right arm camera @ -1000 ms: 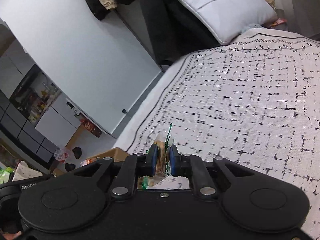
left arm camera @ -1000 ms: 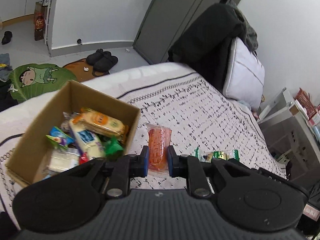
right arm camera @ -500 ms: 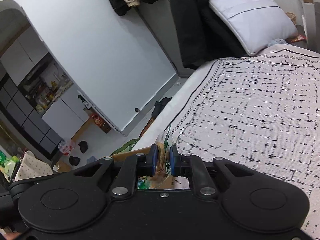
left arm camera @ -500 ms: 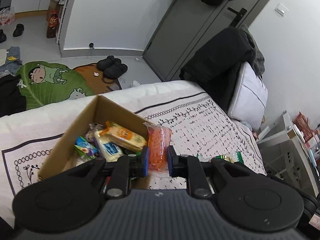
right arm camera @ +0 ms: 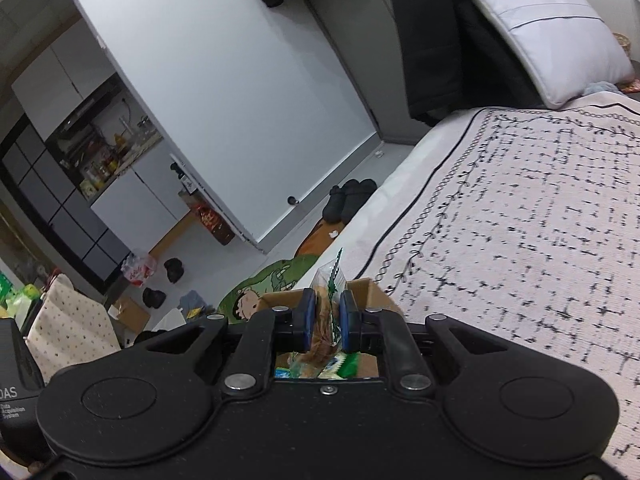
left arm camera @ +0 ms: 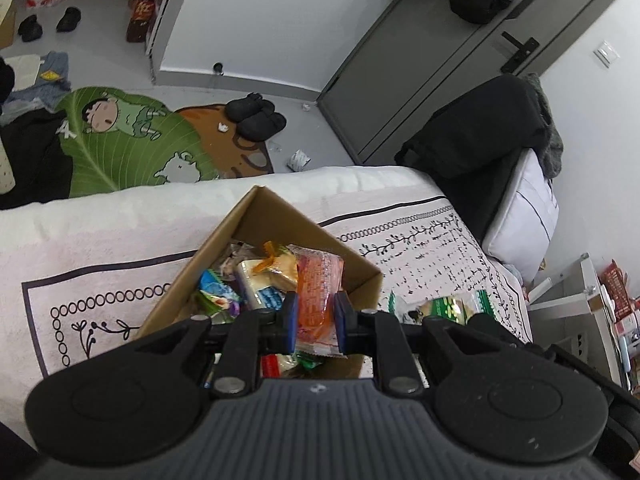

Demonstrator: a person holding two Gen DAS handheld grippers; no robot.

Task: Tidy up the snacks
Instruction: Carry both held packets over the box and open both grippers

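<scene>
My left gripper [left arm camera: 316, 322] is shut on an orange snack packet [left arm camera: 318, 292] and holds it above the open cardboard box [left arm camera: 260, 216], which stands on the bed and holds several wrapped snacks [left arm camera: 256, 284]. In the right wrist view my right gripper [right arm camera: 325, 322] is shut on a clear, green-edged snack bag [right arm camera: 328, 296] with brown pieces inside, just over the box [right arm camera: 374, 294]. That same green bag [left arm camera: 448, 306] shows to the right of the box in the left wrist view.
The box rests near the edge of a white patterned bedspread [right arm camera: 540, 220]. A pillow [left arm camera: 524, 216] and a dark coat [left arm camera: 480, 140] lie at the bed's far end. On the floor are a green cartoon mat [left arm camera: 120, 140] and black slippers [left arm camera: 256, 116].
Both grippers have travelled with their packets toward the box. The orange packet went from beside the box to over it, and the green-edged bag now hangs at the box's rim.
</scene>
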